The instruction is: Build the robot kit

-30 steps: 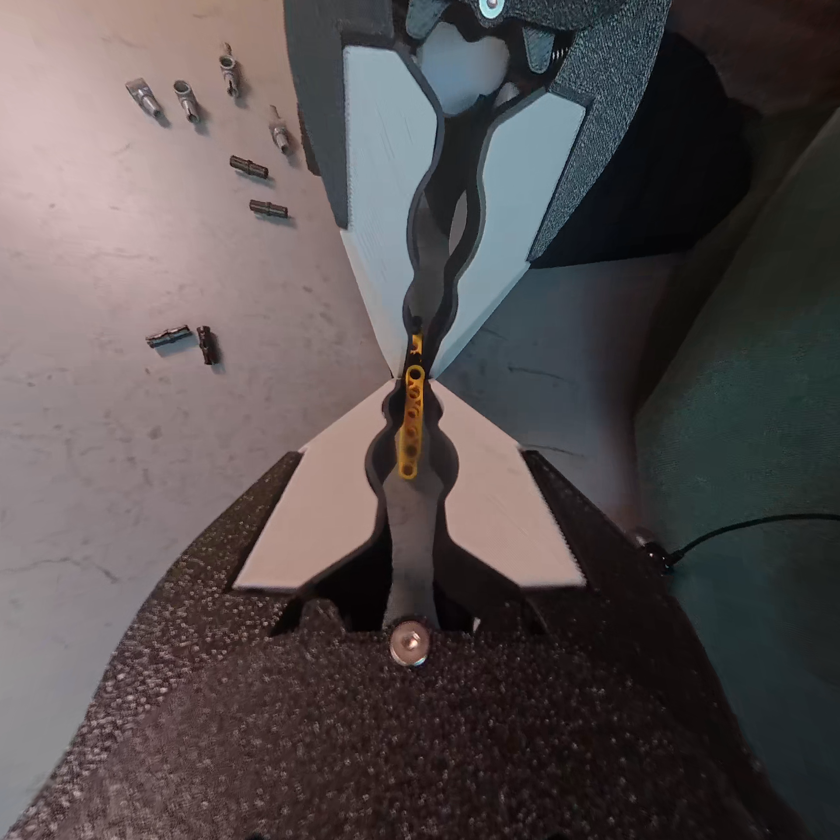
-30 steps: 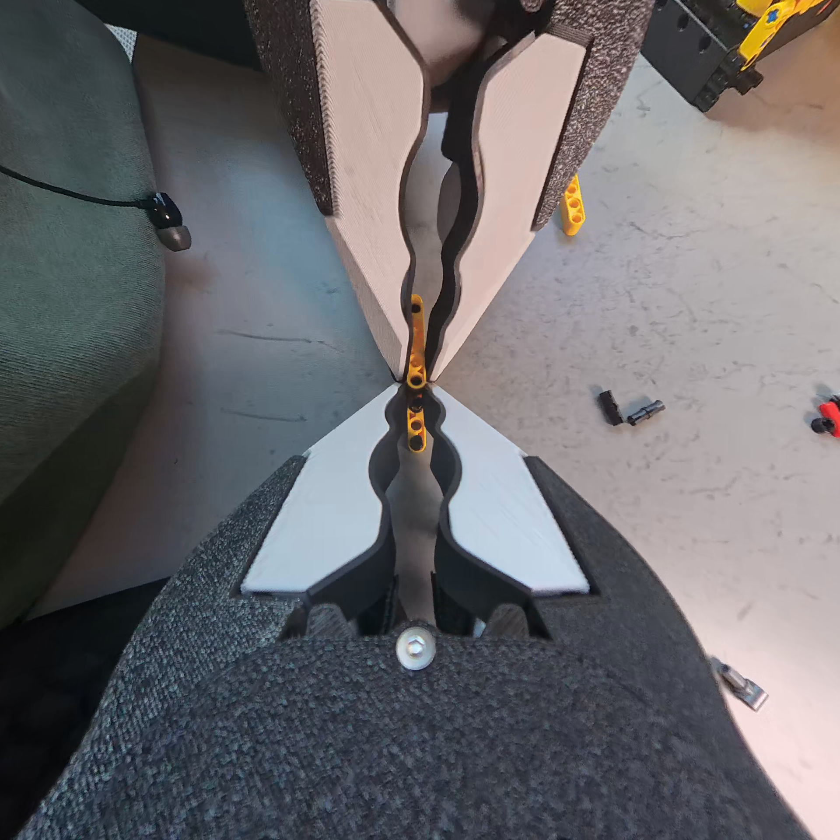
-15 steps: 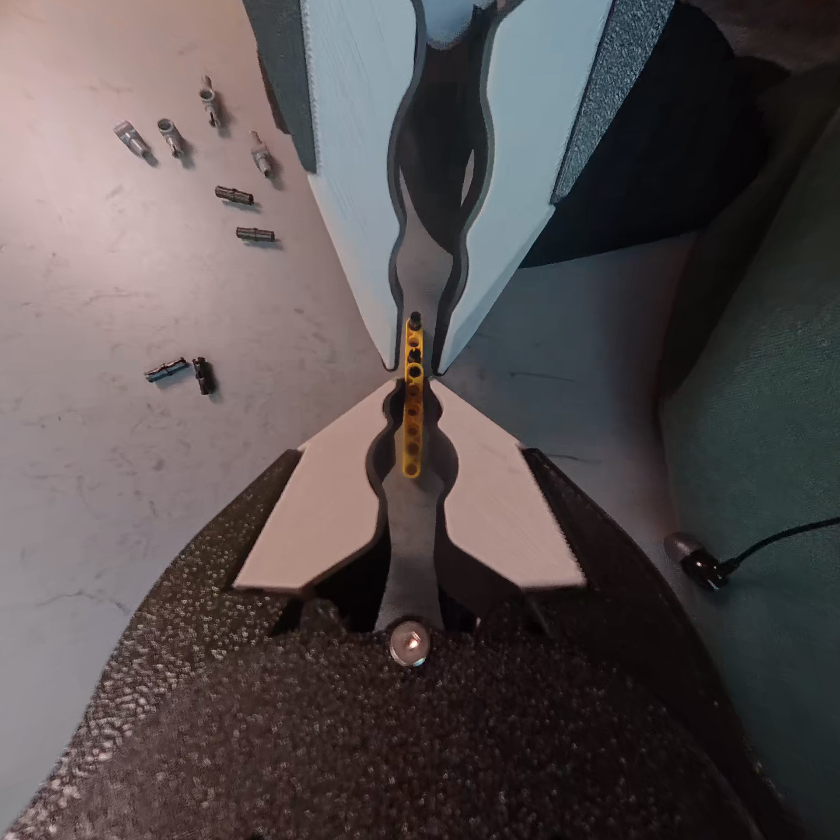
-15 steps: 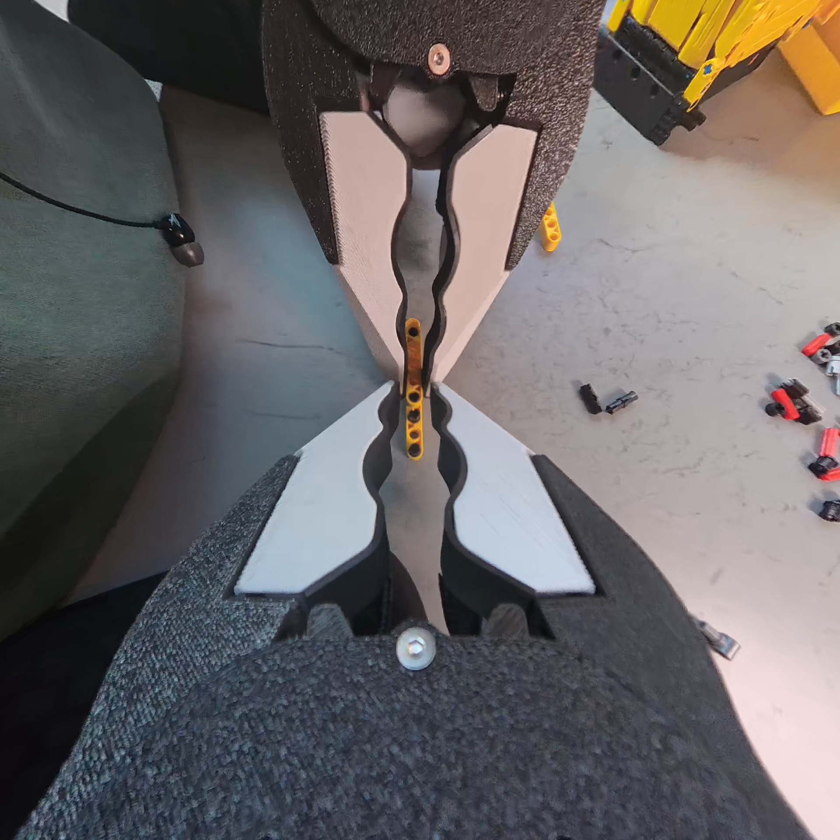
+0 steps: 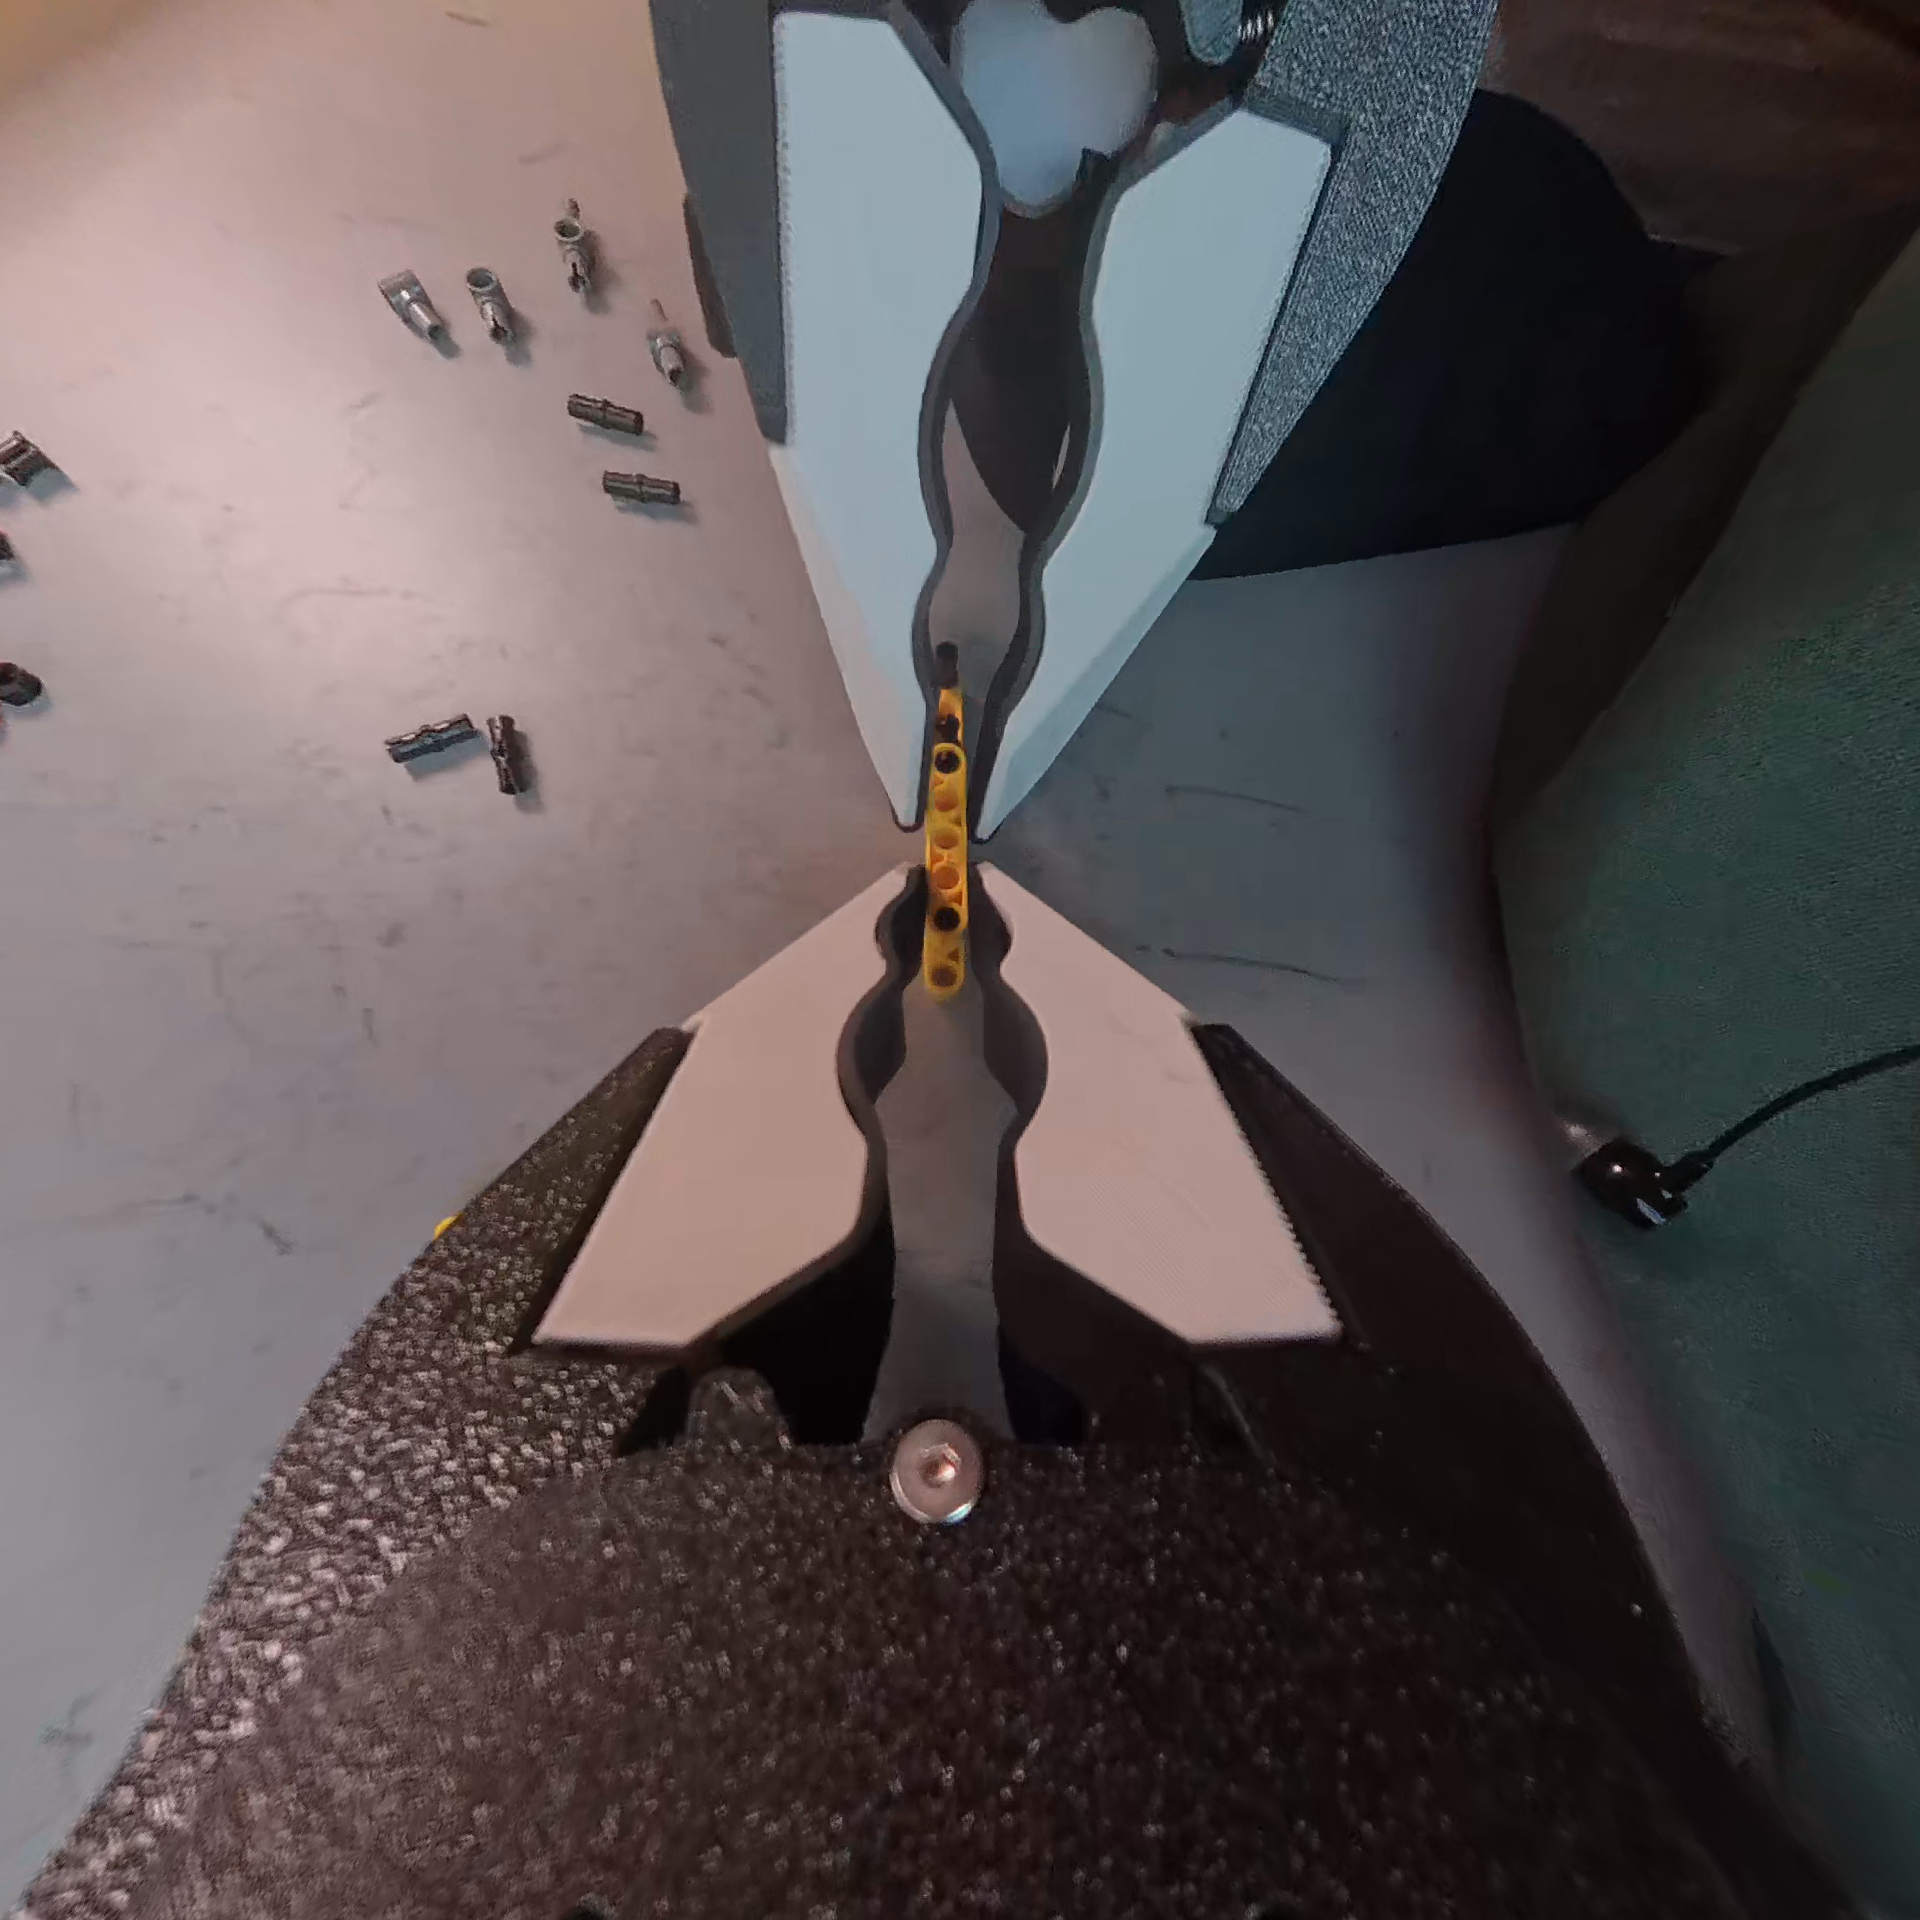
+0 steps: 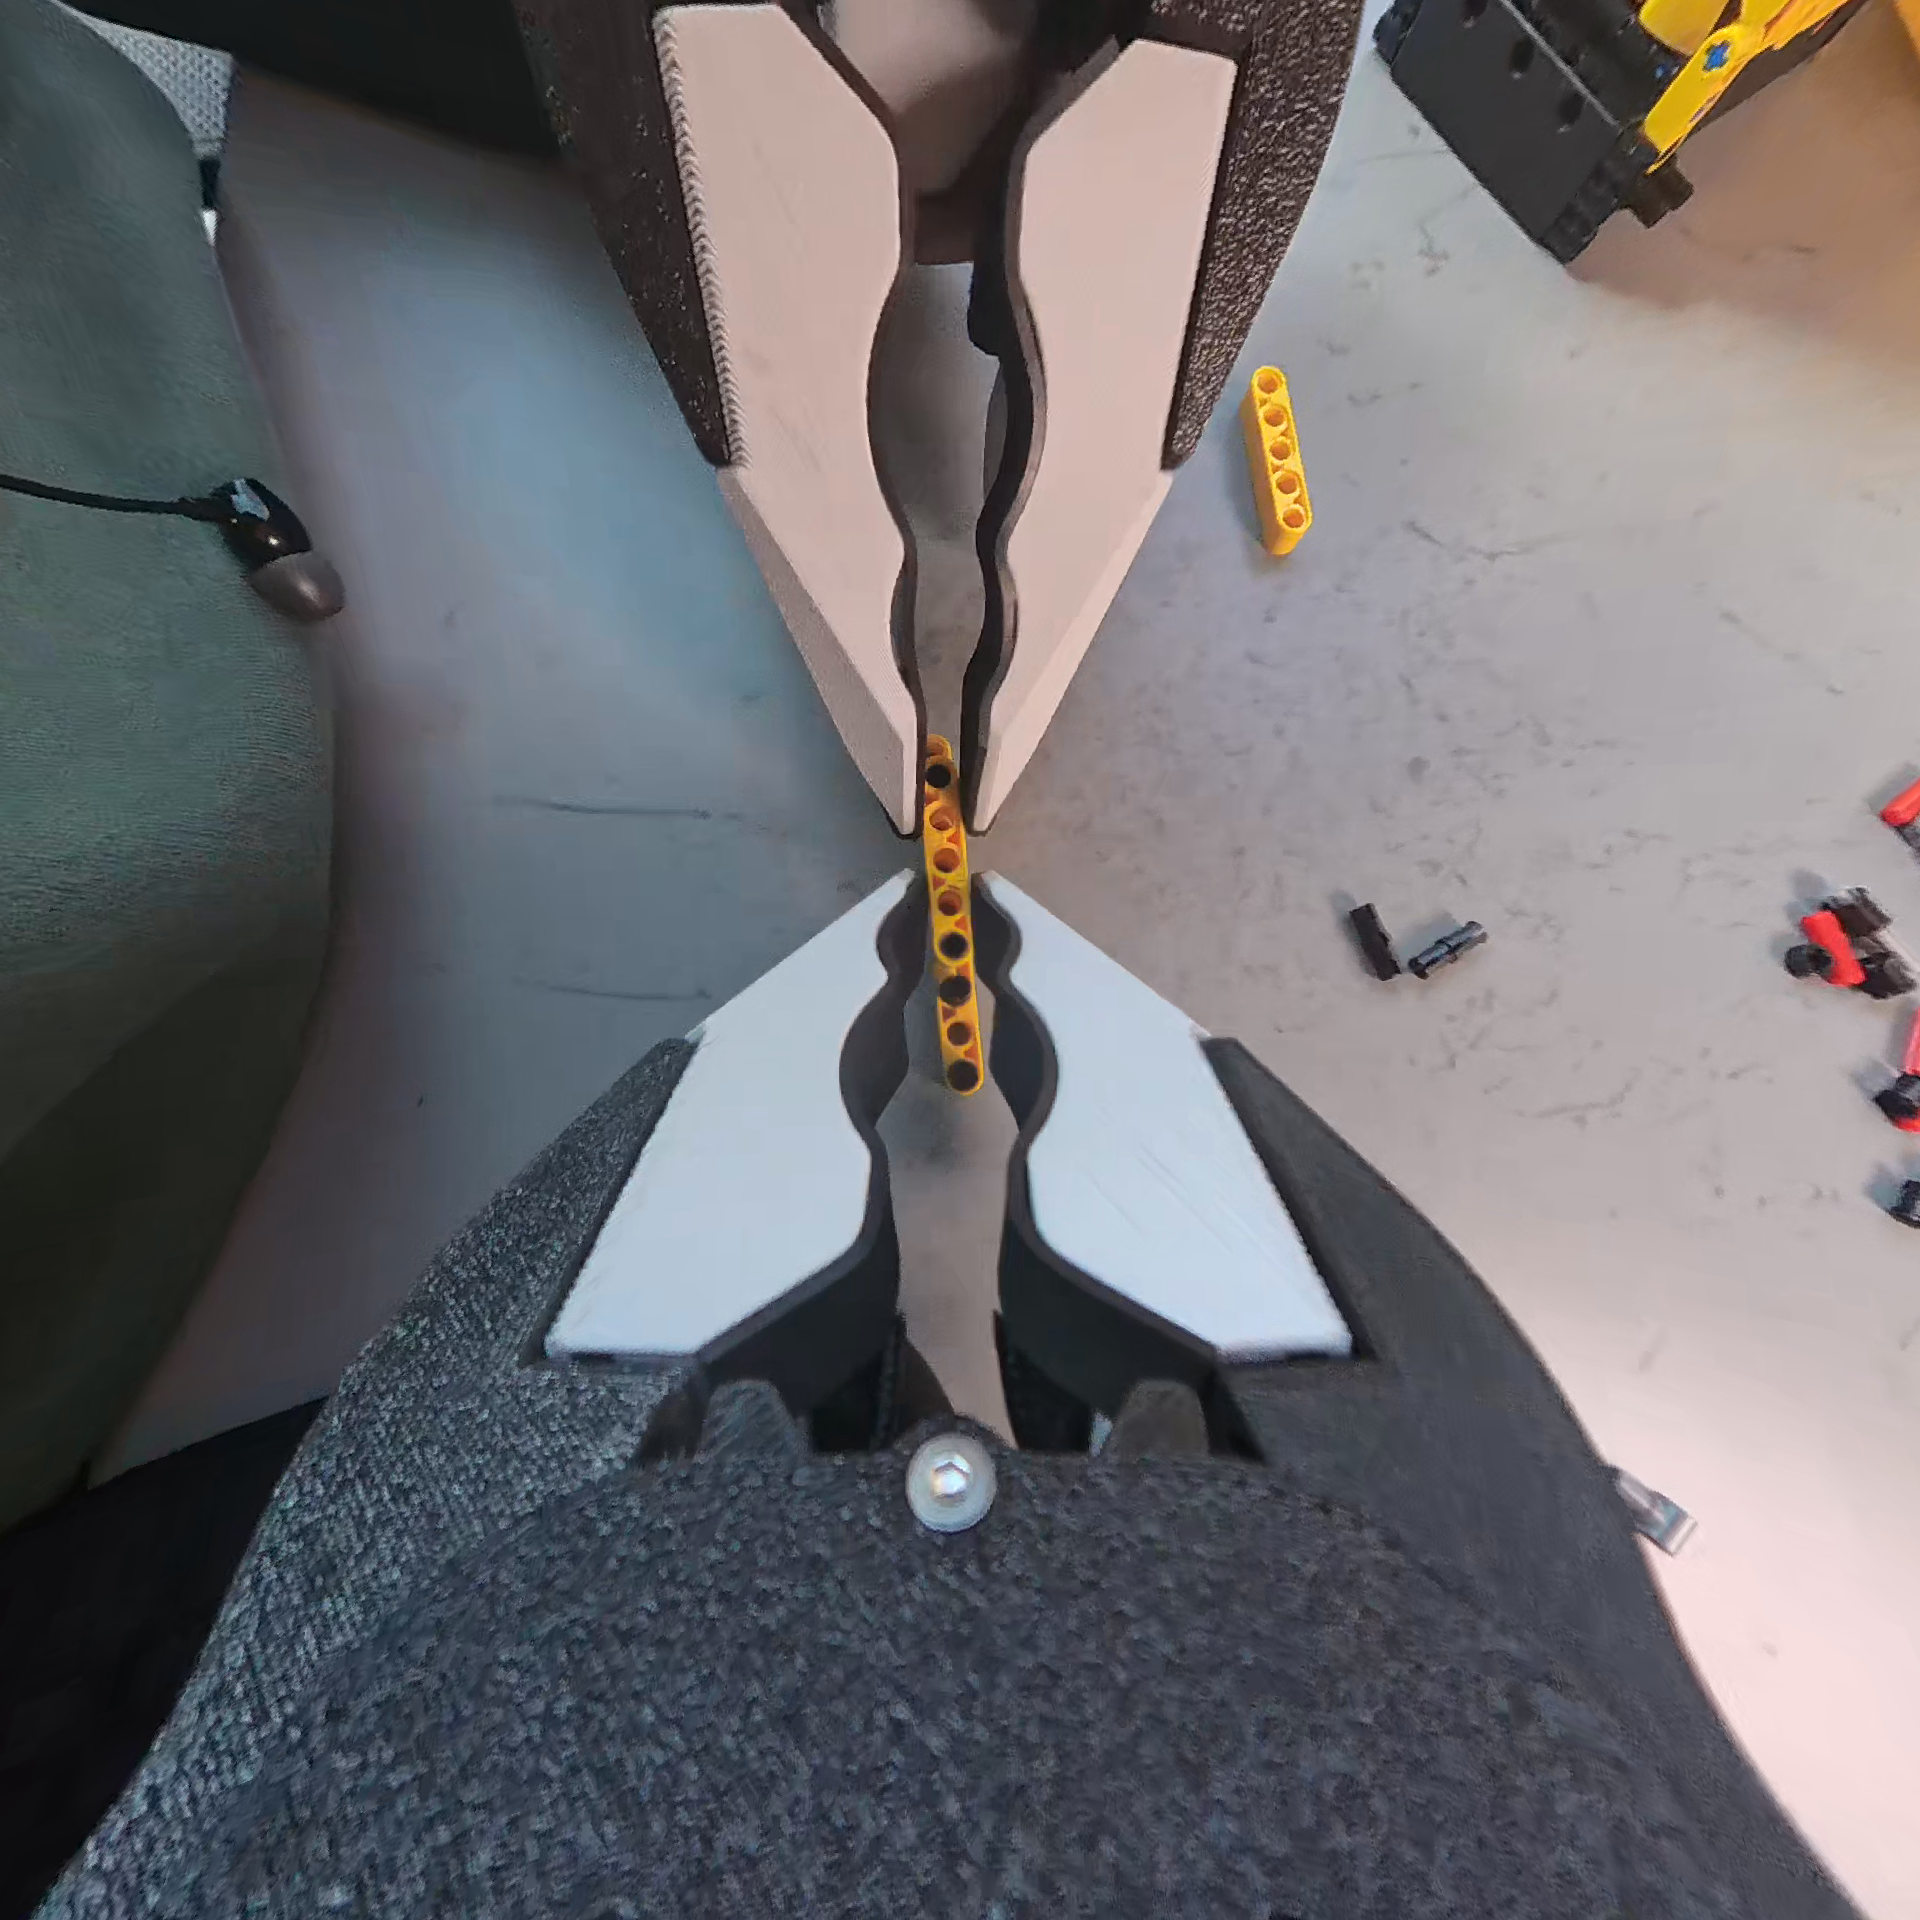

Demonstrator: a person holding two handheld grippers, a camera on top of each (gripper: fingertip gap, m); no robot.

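Table (image 6: 1558, 727): pale mottled top, carries everything loose.
Green upholstery (image 6: 125, 831): soft edge along one side of the table; black cable with a plug (image 6: 281, 540) lies against it.
Black and yellow built model (image 6: 1558, 114): far corner in the right wrist view, well apart from the grippers.
Left gripper (image 5: 945, 883): fingers closed on one end of the yellow beam (image 5: 945, 894), tip to tip with the other gripper.
Right gripper (image 6: 951, 883): fingers pinched onto the other end of the same beam (image 6: 954, 935).
Beam, place: held in the air above the table between the two facing grippers, a short bare stretch showing between their tips.
Beam, handling (judgement): light, stiff plastic, thin and smooth; likely to twist or slip if pinched at the very end. Flat faces give the best hold, a few holes in from the end.
Pins in beam: some holes look filled dark; a black stub (image 5: 947, 657) shows at the far end in the left wrist view.
Spare yellow beam (image 6: 1276, 457): flat on the table, near the left gripper.
Red and black connectors (image 6: 1839, 945): cluster at the table's side, well apart.
Black pins (image 5: 462, 736): a pair lying loose; more, with grey ones (image 5: 488, 301), farther off.
In the way: nothing touches the held beam but the grippers.
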